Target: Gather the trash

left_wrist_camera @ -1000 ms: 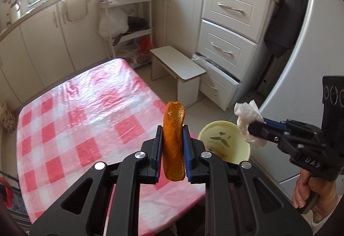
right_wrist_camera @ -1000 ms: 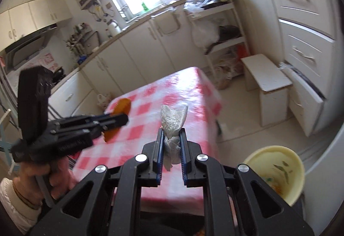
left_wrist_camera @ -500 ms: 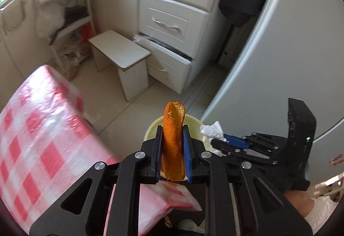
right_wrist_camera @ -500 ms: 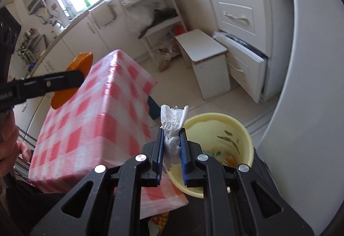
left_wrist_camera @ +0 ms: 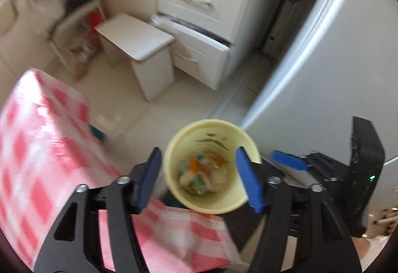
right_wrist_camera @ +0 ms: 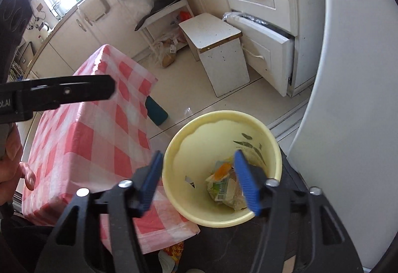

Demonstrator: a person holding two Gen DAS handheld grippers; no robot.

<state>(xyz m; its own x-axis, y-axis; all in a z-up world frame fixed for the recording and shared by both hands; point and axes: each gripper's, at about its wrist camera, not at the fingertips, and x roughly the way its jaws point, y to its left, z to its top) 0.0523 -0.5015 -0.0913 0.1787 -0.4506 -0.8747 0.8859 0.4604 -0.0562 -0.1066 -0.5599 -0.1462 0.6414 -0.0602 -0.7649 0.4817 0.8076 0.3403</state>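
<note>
A pale yellow bin (left_wrist_camera: 211,121) (right_wrist_camera: 223,114) stands on the floor between the table and the fridge. Mixed trash (left_wrist_camera: 199,179) (right_wrist_camera: 225,188) lies at its bottom, with an orange peel (left_wrist_camera: 193,164) (right_wrist_camera: 222,169) on top. My left gripper (left_wrist_camera: 199,182) hangs over the bin, its jaws opening with nothing between them. My right gripper (right_wrist_camera: 197,184) is over the same bin, jaws also opening and empty. In the left wrist view the right gripper (left_wrist_camera: 287,161) shows at the right. In the right wrist view the left gripper (right_wrist_camera: 109,90) reaches in from the left. The white tissue cannot be picked out.
A table with a red-and-white checked cloth (right_wrist_camera: 94,128) (left_wrist_camera: 37,148) sits left of the bin. A white stool (right_wrist_camera: 219,49), a half-open drawer (right_wrist_camera: 268,49) and a grey fridge (right_wrist_camera: 348,98) stand behind and to the right. A teal object (right_wrist_camera: 155,111) lies on the floor.
Both grippers swung from the table to above the bin and dropped lower. The left one let go of the orange peel, the right one of the white tissue; both now stand open.
</note>
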